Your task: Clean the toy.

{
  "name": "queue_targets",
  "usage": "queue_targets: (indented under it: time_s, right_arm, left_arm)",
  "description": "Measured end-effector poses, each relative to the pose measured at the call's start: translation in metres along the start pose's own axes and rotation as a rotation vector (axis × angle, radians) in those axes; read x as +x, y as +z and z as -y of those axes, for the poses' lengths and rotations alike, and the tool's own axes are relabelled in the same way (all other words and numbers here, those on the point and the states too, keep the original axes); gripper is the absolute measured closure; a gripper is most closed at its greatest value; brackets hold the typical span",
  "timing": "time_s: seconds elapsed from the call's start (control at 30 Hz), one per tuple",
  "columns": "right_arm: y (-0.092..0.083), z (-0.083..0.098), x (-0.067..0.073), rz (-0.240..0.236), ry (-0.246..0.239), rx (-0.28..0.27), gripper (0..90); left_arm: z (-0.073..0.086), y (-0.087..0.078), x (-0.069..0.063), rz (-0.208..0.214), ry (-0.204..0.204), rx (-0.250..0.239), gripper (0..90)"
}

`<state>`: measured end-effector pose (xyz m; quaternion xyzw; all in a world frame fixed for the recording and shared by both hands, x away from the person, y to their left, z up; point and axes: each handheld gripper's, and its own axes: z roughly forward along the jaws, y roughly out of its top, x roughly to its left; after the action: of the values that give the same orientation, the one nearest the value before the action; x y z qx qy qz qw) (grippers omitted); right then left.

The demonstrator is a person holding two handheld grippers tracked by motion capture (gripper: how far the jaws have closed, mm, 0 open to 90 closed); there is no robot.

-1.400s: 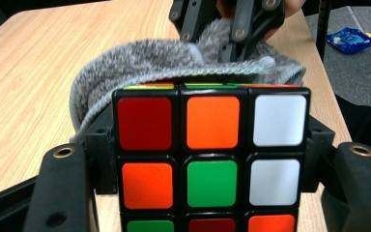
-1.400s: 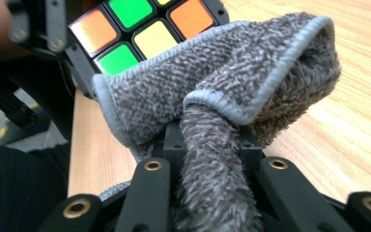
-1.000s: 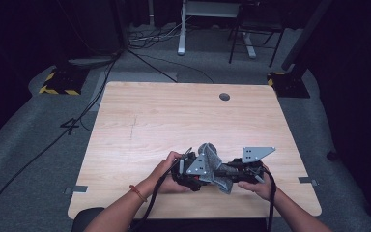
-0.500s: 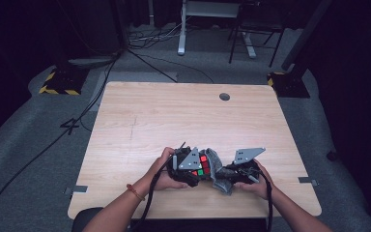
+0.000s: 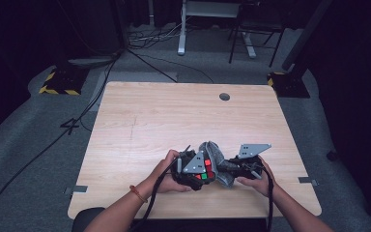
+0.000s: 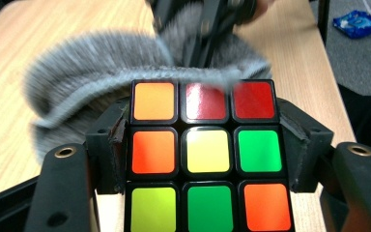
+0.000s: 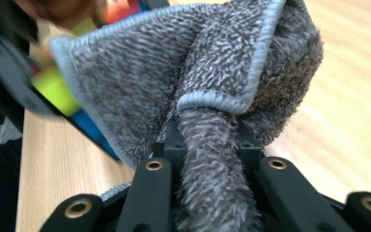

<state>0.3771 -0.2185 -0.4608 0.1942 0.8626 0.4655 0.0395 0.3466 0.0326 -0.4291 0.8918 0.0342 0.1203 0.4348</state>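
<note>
Two claws meet near the front edge of the tabletop (image 5: 140, 121) in the high view: the left claw (image 5: 199, 170) is clamped on a Rubik's cube (image 5: 204, 170), the right claw (image 5: 228, 169) on a grey cloth (image 5: 213, 152). A second ago the cloth and the grey plates hid the cube; now its red and green stickers face up, with the cloth bunched just beyond it. By my reading, wiping is under way and a fresh face has been turned up.

From the left gripper view, the cube (image 6: 205, 154) fills the gap between the jaws, pressed on both sides, and the cloth (image 6: 101, 72) lies blurred over its far top edge.

From the right gripper view, a fold of cloth (image 7: 212, 174) is pinched tight between the jaws, the rest draping toward the cube (image 7: 58, 87).
</note>
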Motion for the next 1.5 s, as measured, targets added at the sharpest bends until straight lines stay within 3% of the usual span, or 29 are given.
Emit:
queue_targets:
  time_s: [0.1, 0.3, 0.4, 0.47, 0.57, 0.7, 0.9, 1.17, 1.27, 1.5]
  right_arm:
    - [0.008, 0.005, 0.001, -0.021, 0.002, 0.042, 75.3]
    - [0.008, 0.006, 0.009, -0.069, 0.000, -0.004, 75.2]
    - [0.003, 0.006, 0.007, -0.111, 0.064, -0.049, 75.4]
    - [0.000, 0.005, 0.007, -0.128, 0.088, -0.073, 75.4]
    - [-0.002, 0.002, 0.008, -0.119, 0.081, -0.087, 75.5]
    - [-0.003, 0.002, 0.008, -0.103, 0.077, -0.083, 75.6]
    - [-0.005, 0.000, 0.010, -0.052, 0.026, -0.065, 75.5]
    - [-0.009, -0.003, 0.012, -0.019, -0.009, -0.060, 75.5]
    - [-0.014, -0.006, 0.017, 0.005, -0.046, -0.062, 75.6]
    - [-0.023, -0.008, 0.021, -0.030, -0.083, -0.098, 75.5]
  left_arm:
    - [-0.001, -0.006, 0.003, -0.007, -0.019, -0.035, 33.3]
    - [0.003, -0.007, 0.007, -0.016, -0.027, -0.039, 33.1]
    - [0.004, -0.010, 0.010, 0.008, -0.075, -0.079, 32.7]
    - [0.005, -0.010, 0.011, 0.009, -0.085, -0.089, 32.4]
    - [0.005, -0.006, 0.010, -0.021, -0.068, -0.053, 31.5]
    - [0.005, -0.004, 0.009, -0.027, -0.058, -0.027, 31.9]
    - [0.006, 0.002, 0.008, -0.047, -0.039, 0.031, 32.3]
    - [0.004, 0.002, 0.007, -0.061, -0.024, 0.066, 32.6]
    - [0.006, 0.002, 0.010, -0.057, -0.036, 0.068, 32.7]
    - [0.011, 0.013, 0.012, -0.053, -0.048, 0.121, 32.7]
